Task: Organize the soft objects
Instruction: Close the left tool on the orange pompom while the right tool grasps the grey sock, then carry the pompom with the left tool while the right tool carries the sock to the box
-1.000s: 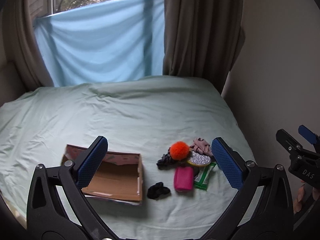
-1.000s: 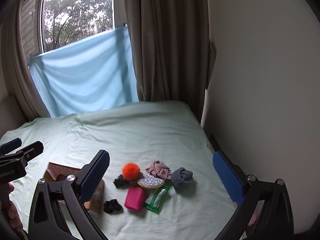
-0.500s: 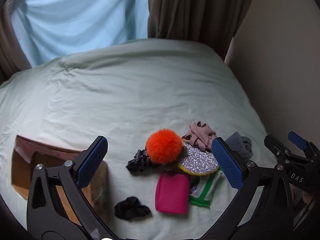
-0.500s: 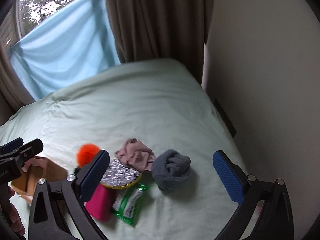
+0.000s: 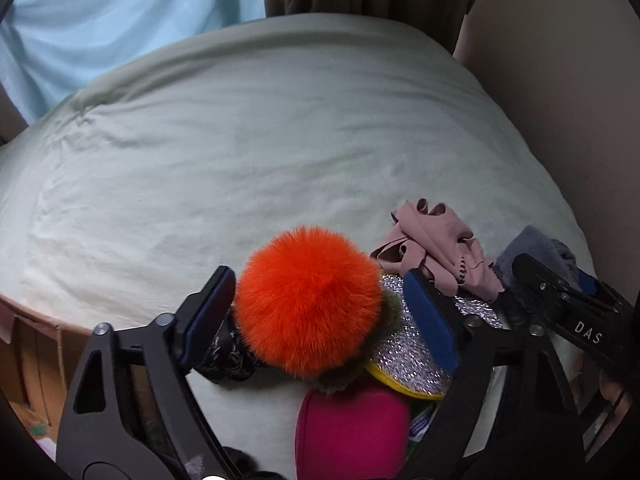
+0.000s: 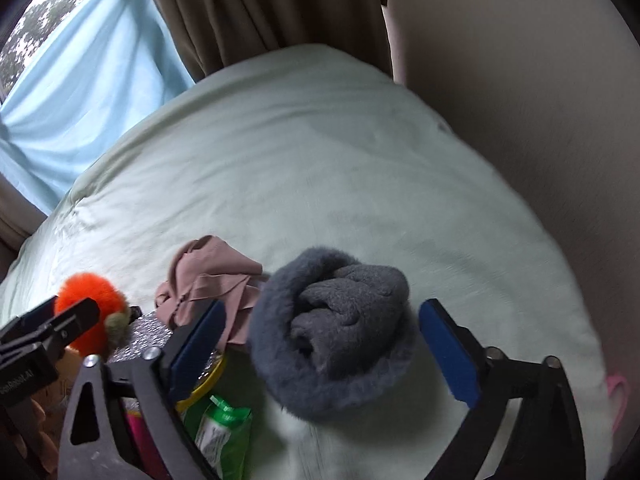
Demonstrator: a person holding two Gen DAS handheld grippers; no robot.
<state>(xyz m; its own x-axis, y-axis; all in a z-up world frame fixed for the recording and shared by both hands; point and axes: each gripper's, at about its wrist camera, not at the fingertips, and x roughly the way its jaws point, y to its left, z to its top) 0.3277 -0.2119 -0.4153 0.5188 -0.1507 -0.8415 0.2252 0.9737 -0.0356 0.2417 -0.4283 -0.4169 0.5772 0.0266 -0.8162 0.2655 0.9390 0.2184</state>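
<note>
An orange fluffy pompom (image 5: pixel 308 300) lies on the bed between the fingers of my left gripper (image 5: pixel 320 312), which is open around it with small gaps. A rolled grey fuzzy sock (image 6: pixel 332 332) lies between the fingers of my right gripper (image 6: pixel 324 344), open and not touching it. A pink crumpled cloth (image 5: pixel 436 248) (image 6: pixel 208 276), a glittery round disc (image 5: pixel 408 356), a magenta pouch (image 5: pixel 352 428), a patterned black scrunchie (image 5: pixel 228 352) and a green packet (image 6: pixel 220 436) lie close by. The pompom also shows in the right wrist view (image 6: pixel 88 312).
The cardboard box (image 5: pixel 28 344) sits at the left edge of the left wrist view, mostly hidden. The pale green bedsheet (image 5: pixel 260 140) stretches away to a blue cloth (image 6: pixel 80 92) and brown curtains (image 6: pixel 260 8). A wall runs along the bed's right side.
Both grippers have come down and forward to the pile. The left now brackets the orange pompom, the right brackets the grey sock. Both jaws look narrower than before.
</note>
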